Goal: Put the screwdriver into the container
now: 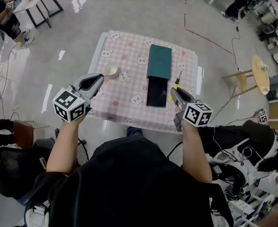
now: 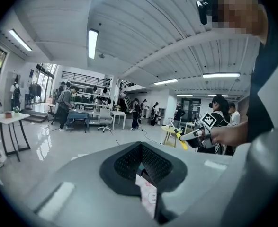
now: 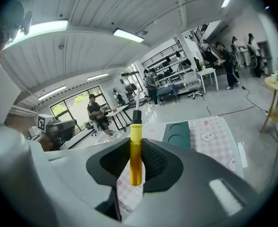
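Right gripper [image 1: 173,92] fingers clamp the yellow screwdriver [image 3: 136,145], shaft pointing ahead, just beside the open container [image 1: 156,92] on the bench [image 1: 124,56], apparently ready for lowering. Left gripper [image 1: 98,78] hangs closed and empty, clear.

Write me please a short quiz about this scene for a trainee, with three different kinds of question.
1. True or false: the right gripper holds the screwdriver by its yellow handle.
2. The green lid lies: A) on the round stool; B) next to the dark container; C) on the floor.
3. Fill in: the jaws of the left gripper are ____, with nothing between them.
Key: 1 true; 2 B; 3 shut.
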`<control>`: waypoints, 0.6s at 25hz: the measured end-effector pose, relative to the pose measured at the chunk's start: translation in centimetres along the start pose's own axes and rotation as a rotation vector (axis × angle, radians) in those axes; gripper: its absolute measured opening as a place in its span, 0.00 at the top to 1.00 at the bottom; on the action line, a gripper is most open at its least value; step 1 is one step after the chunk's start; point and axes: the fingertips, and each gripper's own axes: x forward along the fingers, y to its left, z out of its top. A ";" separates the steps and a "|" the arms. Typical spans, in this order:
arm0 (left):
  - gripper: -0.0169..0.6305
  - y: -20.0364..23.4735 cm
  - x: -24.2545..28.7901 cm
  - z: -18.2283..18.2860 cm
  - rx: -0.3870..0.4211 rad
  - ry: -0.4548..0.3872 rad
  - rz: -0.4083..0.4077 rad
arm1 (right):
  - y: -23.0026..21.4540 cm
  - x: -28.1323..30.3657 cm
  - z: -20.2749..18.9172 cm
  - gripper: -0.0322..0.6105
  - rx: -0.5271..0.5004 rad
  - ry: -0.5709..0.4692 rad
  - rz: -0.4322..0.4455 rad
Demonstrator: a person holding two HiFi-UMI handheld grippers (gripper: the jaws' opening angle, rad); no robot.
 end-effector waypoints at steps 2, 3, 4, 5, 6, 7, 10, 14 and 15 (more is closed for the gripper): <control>0.97 0.0 0.4 -0.4 -0.002 0.007 0.000 | -0.5 0.7 -0.6 0.79 0.008 0.015 0.002; 0.97 0.1 0.8 -0.7 -0.001 0.009 0.001 | -0.9 1.1 -1.0 0.79 0.014 0.022 0.004; 0.97 0.2 1.1 -1.0 0.000 0.011 0.002 | -1.3 1.6 -1.5 0.79 0.021 0.028 0.006; 0.97 0.3 1.5 -1.2 0.001 0.011 0.003 | -1.7 2.0 -1.9 0.79 0.027 0.034 0.008; 0.97 0.3 1.9 -1.5 0.000 0.012 0.004 | -2.2 2.3 -2.2 0.79 0.031 0.040 0.009; 0.97 0.3 2.1 -1.7 -0.001 0.014 0.005 | -2.5 2.5 -2.5 0.79 0.034 0.046 0.010; 0.97 0.0 2.0 -1.9 -0.003 0.025 0.012 | -2.8 2.8 -3.1 0.79 0.042 0.062 0.014; 0.97 -0.2 1.1 -2.0 -0.009 0.037 0.017 | -2.0 2.8 -3.6 0.79 0.045 0.079 0.016; 0.97 -0.2 1.0 -2.1 -0.011 0.040 0.017 | -1.9 2.9 -3.8 0.79 0.046 0.084 0.018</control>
